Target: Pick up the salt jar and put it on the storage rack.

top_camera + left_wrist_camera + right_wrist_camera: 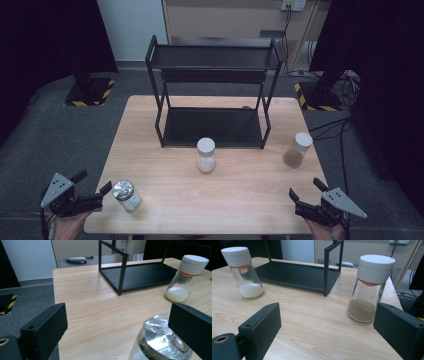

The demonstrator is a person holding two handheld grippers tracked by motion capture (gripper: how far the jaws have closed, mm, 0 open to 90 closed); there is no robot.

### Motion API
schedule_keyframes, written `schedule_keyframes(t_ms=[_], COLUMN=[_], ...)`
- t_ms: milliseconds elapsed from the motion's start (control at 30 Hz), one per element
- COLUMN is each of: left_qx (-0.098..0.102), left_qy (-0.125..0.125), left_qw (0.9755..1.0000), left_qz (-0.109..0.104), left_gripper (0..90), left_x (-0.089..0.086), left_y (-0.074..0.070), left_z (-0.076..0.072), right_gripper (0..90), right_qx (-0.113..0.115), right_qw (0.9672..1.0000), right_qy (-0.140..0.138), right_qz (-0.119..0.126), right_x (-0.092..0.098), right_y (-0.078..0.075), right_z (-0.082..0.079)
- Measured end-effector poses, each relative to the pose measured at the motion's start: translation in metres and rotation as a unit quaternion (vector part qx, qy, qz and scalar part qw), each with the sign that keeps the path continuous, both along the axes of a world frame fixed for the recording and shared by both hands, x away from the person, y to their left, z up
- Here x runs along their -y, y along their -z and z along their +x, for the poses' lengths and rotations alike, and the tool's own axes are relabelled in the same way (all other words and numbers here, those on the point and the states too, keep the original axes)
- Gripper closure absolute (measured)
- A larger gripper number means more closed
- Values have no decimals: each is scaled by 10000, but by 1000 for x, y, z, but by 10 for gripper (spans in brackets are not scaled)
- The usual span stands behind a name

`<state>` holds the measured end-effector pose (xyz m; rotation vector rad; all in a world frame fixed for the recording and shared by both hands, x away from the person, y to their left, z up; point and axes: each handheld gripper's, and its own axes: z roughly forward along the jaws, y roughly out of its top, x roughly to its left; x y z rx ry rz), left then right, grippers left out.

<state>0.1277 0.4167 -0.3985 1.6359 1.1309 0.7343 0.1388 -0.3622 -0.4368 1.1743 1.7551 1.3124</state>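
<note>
Our left gripper (94,188) has its fingers (45,327) apart, nothing between the pads. It sits at the near-left corner of the worktop (240,195), partly over the edge. The silver-capped jar (126,195) stands just beside the inner finger, apart from it in the high view; in the left gripper view its foil-like top (160,340) sits low between the fingers, close to the right-hand one. We can't tell if it touches.

Our right gripper (306,191) is at the near-right corner, fingers (262,327) also apart, holding nothing. In the right gripper view the brown-powder jar (369,290) stands ahead, near the right-hand finger but clear of it. In the high view that jar (298,149) is close to the worktop's right edge, little room beyond it.

Between the two grippers the near strip of worktop is bare wood, wide open. The white-powder jar (205,154) stands mid-worktop, just in front of the black rack (165,122), well apart from both grippers. The rack takes the far half; its lower shelf (142,275) lies open at the front, w/ upright posts at the corners. Bare margins run along either side of the rack to the worktop's left and right edges.
</note>
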Motion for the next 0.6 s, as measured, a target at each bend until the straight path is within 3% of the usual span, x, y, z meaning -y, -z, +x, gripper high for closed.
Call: schedule_keyframes(t_ms=[367,600], left_qx=[-94,-207], left_qy=[547,716], left_qw=[9984,9972], left_qz=[101,88], left_gripper=[19,31], left_x=[7,10], left_y=[-5,0], left_z=[9,16], right_gripper=[78,78], right_qx=[1,-2], right_qw=[10000,10000], right_qy=[-5,-5], right_qz=[1,2], right_x=[0,0], right_y=[0,0], right_z=[0,0])
